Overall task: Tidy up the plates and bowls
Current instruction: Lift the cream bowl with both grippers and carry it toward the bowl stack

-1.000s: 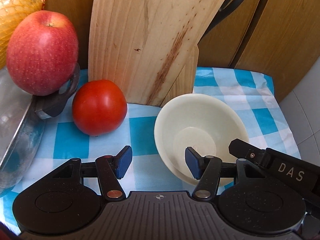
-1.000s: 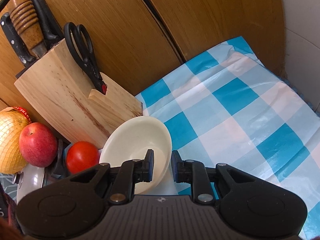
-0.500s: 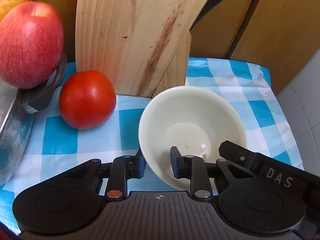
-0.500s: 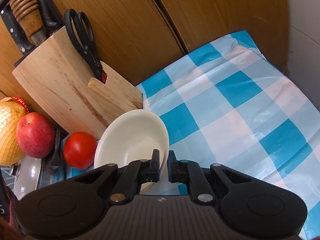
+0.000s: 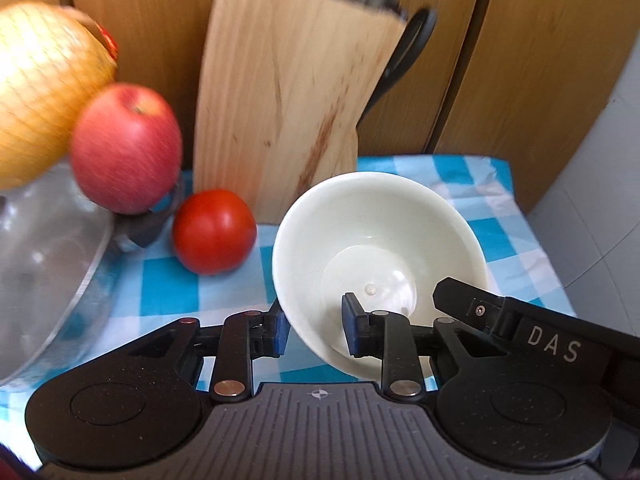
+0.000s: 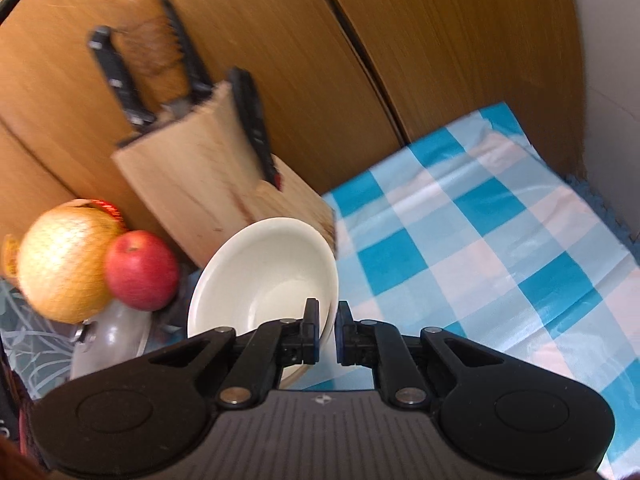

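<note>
- While both grippers grip the same cream bowl (image 5: 380, 248), it sits tilted above the blue-and-white checked cloth (image 5: 480, 200) on the tabletop, its mouth turned toward the cameras.
- Left gripper (image 5: 314, 330): its fingers (image 5: 352, 330) are drawn in on the bowl's near-left wall, one blue pad inside the bowl and the other outside, under the rim.
- Right gripper (image 6: 327, 332): its fingers (image 6: 311, 332) are narrow, pinching the bowl's (image 6: 264, 276) right rim, with the rim edge running through the slim gap between the pads.
- In the left wrist view, one black finger of the right gripper (image 5: 472, 300), marked "DAS" further back, crosses the bowl's lower right rim.
- Whether the bowl's underside touches the cloth cannot be told; the grippers hide its lower edge.
- A wooden knife block (image 5: 288, 104) stands just behind the bowl against brown cabinet doors (image 5: 500, 60), with blurred dark handles (image 6: 116, 76) sticking out of its top and black scissors (image 5: 404, 56) on its right side.
- A red tomato (image 5: 214, 232) lies on the cloth to the left of the bowl, near it but apart.
- Further left, a red apple (image 5: 126, 148) rests on a glass pot lid (image 5: 48, 248), beside a yellow fruit in netting (image 5: 44, 92), probably a pomelo.
</note>
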`<state>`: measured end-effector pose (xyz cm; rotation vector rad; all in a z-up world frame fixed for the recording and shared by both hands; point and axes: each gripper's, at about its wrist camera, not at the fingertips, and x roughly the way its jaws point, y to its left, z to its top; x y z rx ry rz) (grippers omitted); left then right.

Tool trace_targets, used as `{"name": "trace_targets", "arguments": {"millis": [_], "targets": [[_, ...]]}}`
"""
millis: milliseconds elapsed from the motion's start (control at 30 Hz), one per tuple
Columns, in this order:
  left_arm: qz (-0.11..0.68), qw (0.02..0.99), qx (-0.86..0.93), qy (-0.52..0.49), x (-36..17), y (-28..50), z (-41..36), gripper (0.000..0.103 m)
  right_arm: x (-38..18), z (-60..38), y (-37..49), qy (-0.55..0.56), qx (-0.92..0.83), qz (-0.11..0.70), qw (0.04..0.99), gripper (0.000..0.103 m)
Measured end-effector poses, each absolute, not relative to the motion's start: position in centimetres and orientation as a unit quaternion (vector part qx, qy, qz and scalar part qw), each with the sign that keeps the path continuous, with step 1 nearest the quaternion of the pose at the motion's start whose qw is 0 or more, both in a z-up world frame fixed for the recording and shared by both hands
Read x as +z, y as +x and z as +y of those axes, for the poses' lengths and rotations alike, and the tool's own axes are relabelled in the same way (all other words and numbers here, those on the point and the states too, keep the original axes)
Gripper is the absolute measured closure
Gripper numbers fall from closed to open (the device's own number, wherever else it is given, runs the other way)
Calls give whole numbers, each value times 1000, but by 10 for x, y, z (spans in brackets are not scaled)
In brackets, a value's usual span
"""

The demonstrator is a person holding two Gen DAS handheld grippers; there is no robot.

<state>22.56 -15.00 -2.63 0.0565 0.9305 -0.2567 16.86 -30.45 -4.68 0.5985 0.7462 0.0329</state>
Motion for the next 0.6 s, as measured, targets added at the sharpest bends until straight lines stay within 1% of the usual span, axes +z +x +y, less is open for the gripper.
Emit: {"name": "trace_targets", "arguments": {"millis": [333, 600], "targets": [[402, 906, -133, 23, 24, 166, -123, 64, -6, -284, 113, 286, 39, 317, 904, 93], [374, 916, -142, 18, 45, 118, -108, 62, 12, -271, 69, 282, 51, 292, 913, 93]]}}
